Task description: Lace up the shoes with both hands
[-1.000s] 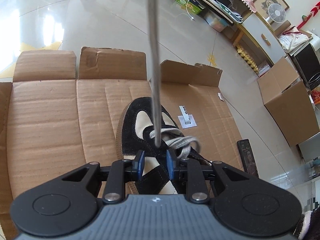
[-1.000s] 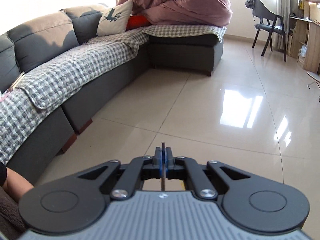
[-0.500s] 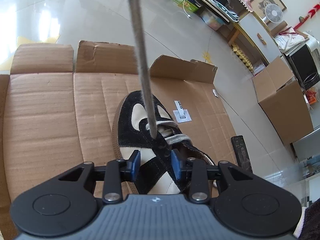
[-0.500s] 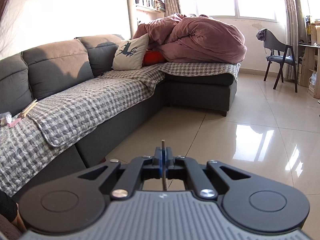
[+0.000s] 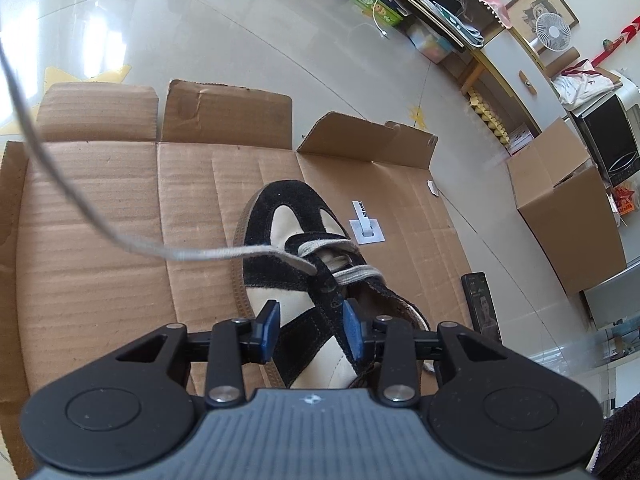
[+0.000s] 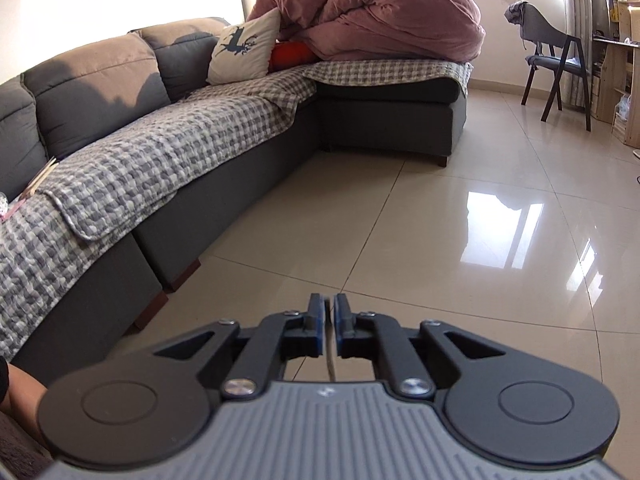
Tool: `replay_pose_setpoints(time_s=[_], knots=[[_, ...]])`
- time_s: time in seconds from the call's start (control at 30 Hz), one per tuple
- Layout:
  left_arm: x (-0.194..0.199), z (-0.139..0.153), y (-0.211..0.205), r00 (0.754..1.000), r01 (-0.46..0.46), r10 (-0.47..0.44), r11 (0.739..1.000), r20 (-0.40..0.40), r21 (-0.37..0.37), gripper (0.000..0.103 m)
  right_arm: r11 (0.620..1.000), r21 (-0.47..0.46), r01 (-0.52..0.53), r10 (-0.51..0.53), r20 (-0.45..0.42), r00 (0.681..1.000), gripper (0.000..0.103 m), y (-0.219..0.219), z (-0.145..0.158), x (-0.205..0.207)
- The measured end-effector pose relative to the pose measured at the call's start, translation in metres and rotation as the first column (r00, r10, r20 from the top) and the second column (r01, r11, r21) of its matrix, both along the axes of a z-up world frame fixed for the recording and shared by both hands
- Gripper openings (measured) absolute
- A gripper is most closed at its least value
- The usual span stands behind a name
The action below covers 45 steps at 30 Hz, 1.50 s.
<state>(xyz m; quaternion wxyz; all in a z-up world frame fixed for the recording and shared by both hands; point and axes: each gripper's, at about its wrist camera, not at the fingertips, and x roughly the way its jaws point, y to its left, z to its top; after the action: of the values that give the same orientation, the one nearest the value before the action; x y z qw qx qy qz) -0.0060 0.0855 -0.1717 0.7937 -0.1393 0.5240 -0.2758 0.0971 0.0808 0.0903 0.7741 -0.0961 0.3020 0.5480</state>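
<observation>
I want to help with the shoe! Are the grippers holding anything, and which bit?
The left gripper is open over the shoe, holding nothing. The lace runs between the right gripper's fingers, but they look slightly parted; a real grip cannot be told.

The flattened cardboard point(image 5: 92, 240) lies bare left of the shoe point(image 5: 288, 248) up to its raised far flaps, though the slack lace point(image 5: 80, 196) arcs across that side, while a phone point(image 5: 482, 304) sits near its right edge.

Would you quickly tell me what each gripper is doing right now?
Left gripper: open, holding nothing, over the shoe.
Right gripper: jaws slightly apart, lace between them; grip cannot be told.
</observation>
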Motion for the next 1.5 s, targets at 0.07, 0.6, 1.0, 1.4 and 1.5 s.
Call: replay_pose_setpoints(time_s=[0.07, 0.6, 1.0, 1.4, 1.5], knots=[[0.0, 0.0, 0.0, 1.0, -0.004, 0.004, 1.0, 0.003, 0.017, 0.044, 1.0, -0.018, -0.005, 0.005, -0.004, 1.0, 0.014, 0.0, -0.004, -0.002], [-0.001, 0.005, -0.002, 1.0, -0.027, 0.026, 0.995, 0.017, 0.101, 0.063, 0.994, -0.09, 0.063, -0.067, -0.036, 0.997, 0.058, -0.024, -0.034, -0.004], [-0.004, 0.017, -0.015, 0.999, -0.027, 0.022, 0.972, 0.023, 0.234, 0.086, 0.929, -0.307, 0.209, -0.248, -0.094, 0.964, 0.102, -0.076, -0.085, -0.016], [-0.013, 0.03, -0.045, 0.998, 0.036, -0.048, 0.938, 0.029, 0.344, 0.102, 0.776, -0.505, 0.378, -0.514, -0.159, 0.843, 0.103, -0.177, -0.135, -0.044], [-0.015, 0.034, -0.053, 0.997, 0.05, -0.068, 0.931, 0.037, 0.362, 0.102, 0.722, -0.57, 0.391, -0.571, -0.173, 0.802, 0.103, -0.206, -0.158, -0.062]])
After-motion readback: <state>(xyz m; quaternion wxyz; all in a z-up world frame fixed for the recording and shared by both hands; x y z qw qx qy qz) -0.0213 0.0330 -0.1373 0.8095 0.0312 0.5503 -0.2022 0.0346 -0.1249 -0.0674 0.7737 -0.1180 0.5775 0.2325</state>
